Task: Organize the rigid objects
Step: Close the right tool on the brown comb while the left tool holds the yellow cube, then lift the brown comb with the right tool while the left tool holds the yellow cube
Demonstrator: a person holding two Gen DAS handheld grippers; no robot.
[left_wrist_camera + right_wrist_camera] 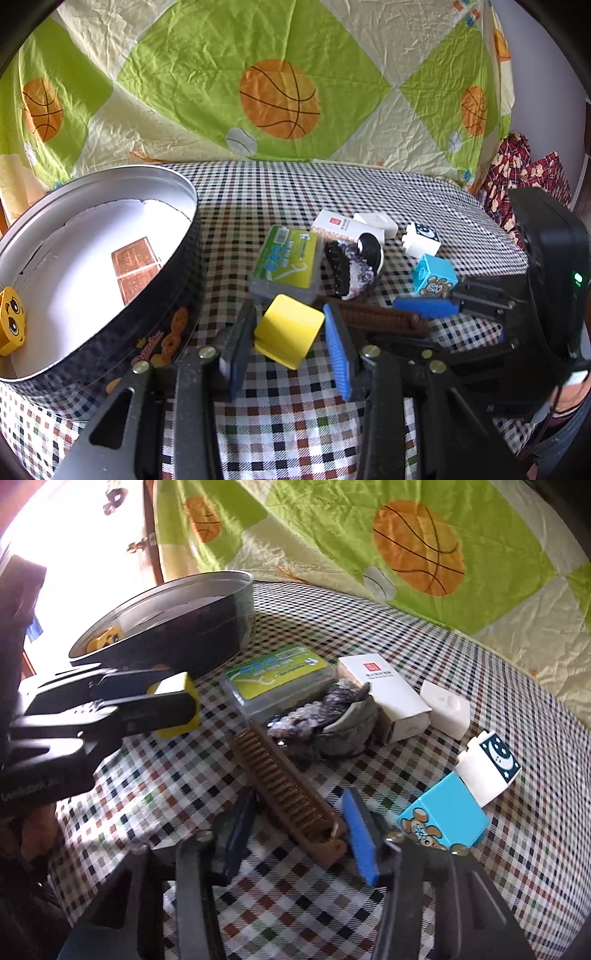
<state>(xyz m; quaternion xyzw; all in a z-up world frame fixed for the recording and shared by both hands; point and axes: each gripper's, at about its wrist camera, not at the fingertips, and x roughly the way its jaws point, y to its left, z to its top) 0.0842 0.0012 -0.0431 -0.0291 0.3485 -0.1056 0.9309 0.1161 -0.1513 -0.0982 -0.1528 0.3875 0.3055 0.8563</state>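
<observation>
- The left gripper [290, 339] is clamped on a yellow block [288, 334], both pads pressing its sides, and holds it clear of the checked tablecloth [295, 417], just beside the near wall of the round tin [110, 236].
- The tin lies to the left of that gripper in the left wrist view, so the block's way in is up over the rim and leftward; the left hand is plainly the nearer one to it.
- The right gripper [295, 830] straddles the handle end of the brown comb [288, 786], its jaws narrowed around it. Whether the pads already press on the comb I cannot tell; a gap seems to show on the left side.
- The comb lies flat on the cloth, its long axis running from the right gripper away toward the clear green-labelled box [280, 675], teeth upward, crosswise to the closing pads.
- A blue block [443, 819] sits just right of the right gripper, on the cloth.
</observation>
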